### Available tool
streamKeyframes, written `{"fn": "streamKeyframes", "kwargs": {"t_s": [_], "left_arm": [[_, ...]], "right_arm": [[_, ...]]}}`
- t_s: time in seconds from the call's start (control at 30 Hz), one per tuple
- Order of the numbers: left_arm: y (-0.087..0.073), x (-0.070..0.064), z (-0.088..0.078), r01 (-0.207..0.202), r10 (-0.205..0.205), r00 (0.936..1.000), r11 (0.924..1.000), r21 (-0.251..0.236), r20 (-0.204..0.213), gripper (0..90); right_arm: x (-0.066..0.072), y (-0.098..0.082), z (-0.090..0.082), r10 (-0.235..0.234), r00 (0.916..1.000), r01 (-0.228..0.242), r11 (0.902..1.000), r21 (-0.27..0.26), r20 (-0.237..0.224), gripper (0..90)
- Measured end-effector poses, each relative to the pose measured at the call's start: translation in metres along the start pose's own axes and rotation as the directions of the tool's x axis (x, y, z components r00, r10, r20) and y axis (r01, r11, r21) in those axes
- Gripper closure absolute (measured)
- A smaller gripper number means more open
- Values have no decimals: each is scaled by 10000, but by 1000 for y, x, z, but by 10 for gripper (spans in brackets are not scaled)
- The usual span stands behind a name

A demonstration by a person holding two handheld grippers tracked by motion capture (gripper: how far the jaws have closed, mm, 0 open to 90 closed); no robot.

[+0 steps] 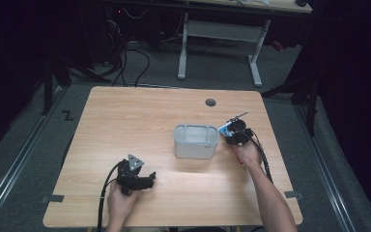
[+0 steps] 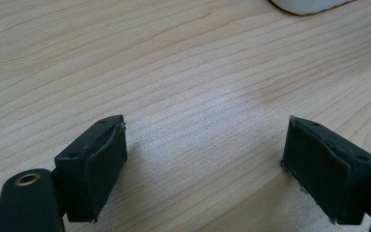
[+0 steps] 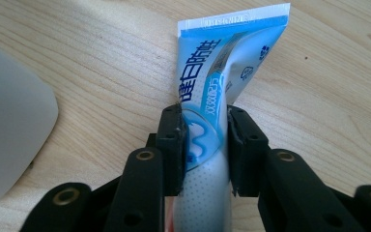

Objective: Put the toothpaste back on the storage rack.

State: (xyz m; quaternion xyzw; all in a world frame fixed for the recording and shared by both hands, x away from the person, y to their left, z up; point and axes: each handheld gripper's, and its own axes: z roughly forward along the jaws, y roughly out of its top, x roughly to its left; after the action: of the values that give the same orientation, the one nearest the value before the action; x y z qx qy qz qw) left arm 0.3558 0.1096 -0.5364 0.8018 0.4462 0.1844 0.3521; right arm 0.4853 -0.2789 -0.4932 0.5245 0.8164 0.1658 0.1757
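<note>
I have the right gripper (image 3: pixel 205 145) clamped on a blue-and-white toothpaste tube (image 3: pixel 212 92), jaws pressing its middle from both sides. In the right gripper view the tube's long axis runs up the frame, its flat crimped end pointing to the top, slightly right. In the high view the tube (image 1: pixel 225 128) sits right of centre, just beside the grey bin (image 1: pixel 196 141) on the wooden table (image 1: pixel 125 116). My left gripper (image 2: pixel 205 159) has its jaws wide apart over bare wood; in the high view it (image 1: pixel 150 179) sits at lower left.
</note>
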Motion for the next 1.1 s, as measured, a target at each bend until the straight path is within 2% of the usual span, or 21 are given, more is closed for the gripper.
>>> {"fn": "streamKeyframes", "kwargs": {"t_s": [0.17,0.37,0.47,0.67,0.83,1.1], "left_arm": [[0,0,0,-1,1,10000,10000,2,1,161],[0,0,0,0,0,10000,10000,0,1,161],[0,0,0,0,0,10000,10000,1,0,161],[0,0,0,3,-3,10000,10000,-1,0,161],[0,0,0,-2,2,10000,10000,2,-3,161],[0,0,0,-35,35,10000,10000,8,-3,161]], "right_arm": [[-8,-2,-1,359,9985,-363,9993,-110,-422,728],[-14,-4,-4,473,9964,-483,9988,-119,-700,729],[-20,-8,-10,630,9935,-663,9973,-321,-953,729],[-20,-13,-26,344,9938,-437,9953,-865,-1061,729],[-24,-17,-47,311,9895,-520,9878,-1470,-1413,727],[-24,-25,-63,211,9841,-551,9802,-1903,-1762,727]]}}
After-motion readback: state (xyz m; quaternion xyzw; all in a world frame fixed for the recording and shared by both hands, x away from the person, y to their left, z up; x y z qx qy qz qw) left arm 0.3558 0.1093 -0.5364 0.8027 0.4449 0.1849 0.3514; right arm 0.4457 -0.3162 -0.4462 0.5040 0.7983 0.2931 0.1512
